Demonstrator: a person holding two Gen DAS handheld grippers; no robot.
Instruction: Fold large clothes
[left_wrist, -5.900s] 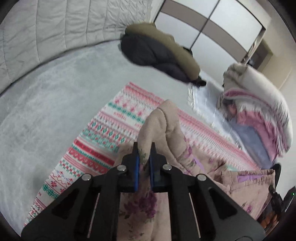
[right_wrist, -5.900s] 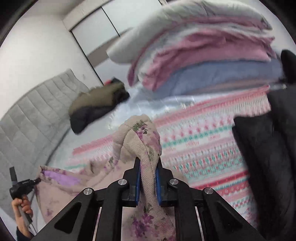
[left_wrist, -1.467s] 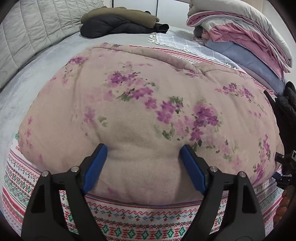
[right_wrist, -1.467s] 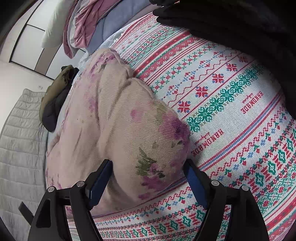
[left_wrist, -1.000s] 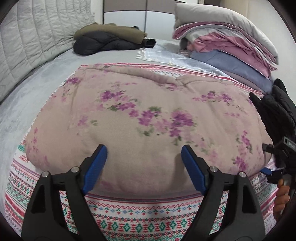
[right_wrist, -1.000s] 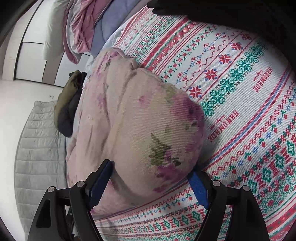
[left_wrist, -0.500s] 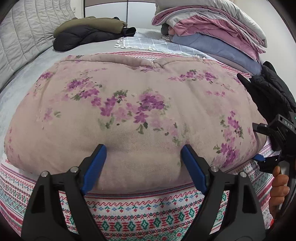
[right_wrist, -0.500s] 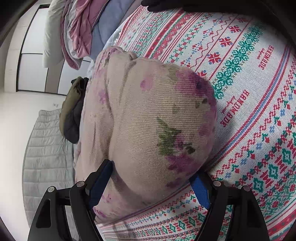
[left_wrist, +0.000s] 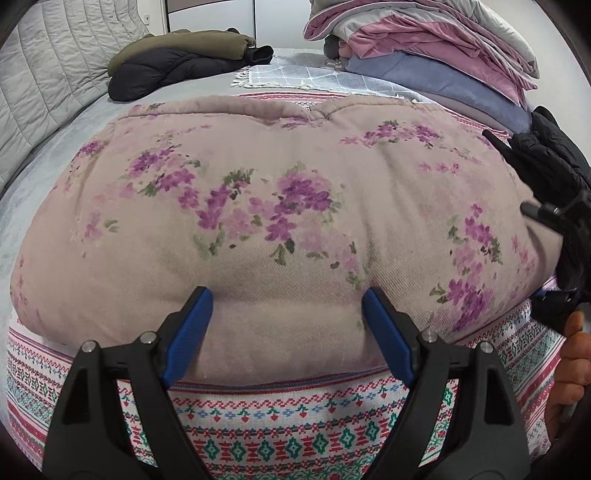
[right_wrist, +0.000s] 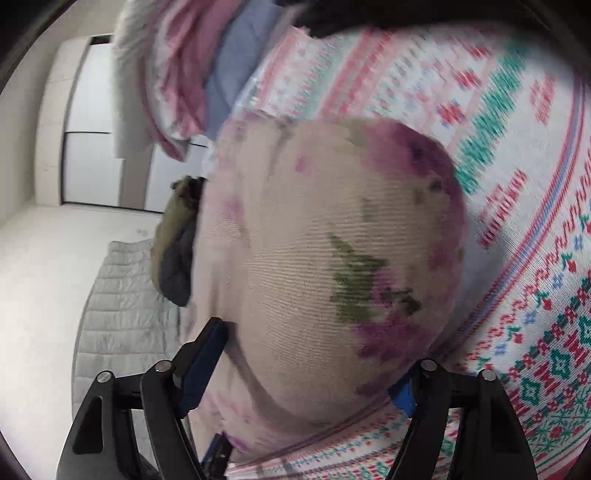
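Patterned blanket (left_wrist: 295, 424) bears floral garment (left_wrist: 280, 229); dark jacket (left_wrist: 546, 155) beside it.

A bedroom in a home — a bed with a grey quilted headboard (left_wrist: 55, 70), a patterned knit blanket (left_wrist: 295, 421) spread over it, folded quilts (left_wrist: 424, 40) stacked at the far right corner, jackets (left_wrist: 177, 62) dumped near the headboard, and pale wardrobe doors (right_wrist: 92, 166) behind.
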